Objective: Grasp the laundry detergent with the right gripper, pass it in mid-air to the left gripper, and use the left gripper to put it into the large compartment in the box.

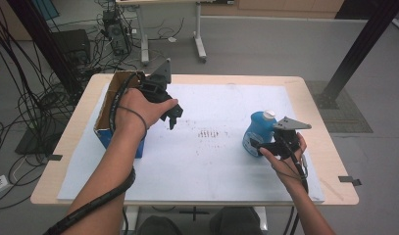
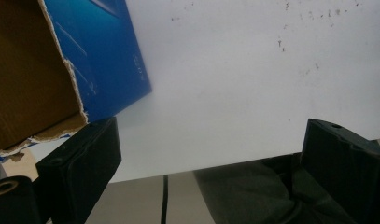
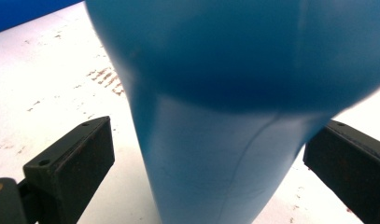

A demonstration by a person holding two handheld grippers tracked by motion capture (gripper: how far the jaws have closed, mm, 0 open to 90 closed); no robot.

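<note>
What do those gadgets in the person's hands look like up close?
Each is a black hand-held tool ending in two blocky black jaws with small screw holes. The left gripper and the right gripper each carry a grey three-cornered plate on top and trail a black cable along the bare, sleeveless forearm.

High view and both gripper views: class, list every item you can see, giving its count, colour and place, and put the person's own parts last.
Bottle: one, blue with a white cap, right part of the table, between the right gripper's open jaws.
Box: one, brown cardboard with blue outside, open top, table's left edge.
Sheet: one, white, speckled, covering the table.
Table: one, light wood.
Cables: many, black, floor at left.
Left gripper: one, black, open, beside the box.
Right gripper: one, black, open, around the bottle.
Hands: two, holding the grippers.
</note>
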